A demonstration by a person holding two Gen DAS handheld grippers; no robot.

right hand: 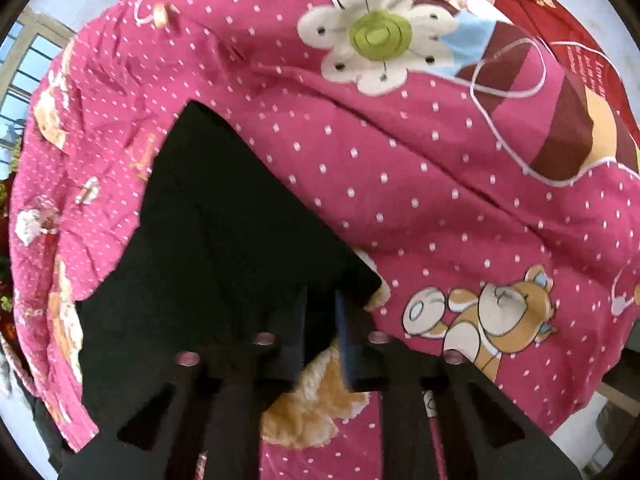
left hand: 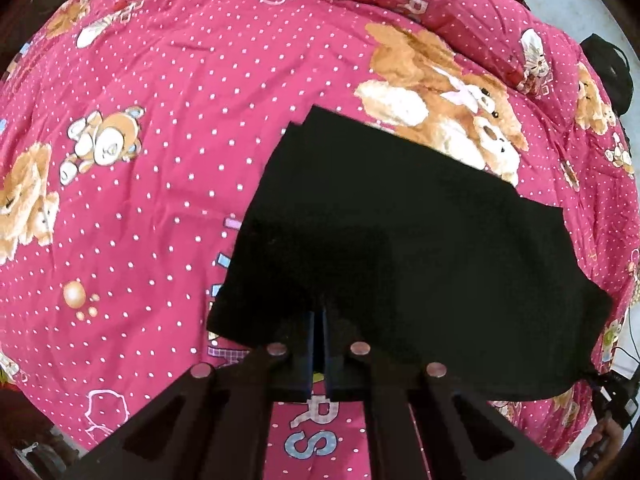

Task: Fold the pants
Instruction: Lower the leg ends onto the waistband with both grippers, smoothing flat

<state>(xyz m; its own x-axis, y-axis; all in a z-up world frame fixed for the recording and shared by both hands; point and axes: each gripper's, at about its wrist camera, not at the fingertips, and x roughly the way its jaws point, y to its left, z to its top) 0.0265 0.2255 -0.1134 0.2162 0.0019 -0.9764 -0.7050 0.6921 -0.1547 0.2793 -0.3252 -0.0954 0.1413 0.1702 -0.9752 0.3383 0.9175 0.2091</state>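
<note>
The black pants (left hand: 400, 240) lie folded into a flat dark panel on a pink dotted bedspread (left hand: 160, 120). My left gripper (left hand: 319, 308) is shut on the near edge of the pants, its fingers close together. In the right wrist view the pants (right hand: 208, 248) spread to the left and away, with one corner at my right gripper (right hand: 322, 300). The right gripper's fingers are nearly together on that corner of the pants. The fabric under both grippers is too dark to show the layers.
The bedspread (right hand: 400, 160) carries teddy bear and flower prints and is wrinkled. The bed edge and pale floor (left hand: 576, 12) show at the far right of the left wrist view. A window (right hand: 24, 64) is at the left of the right wrist view.
</note>
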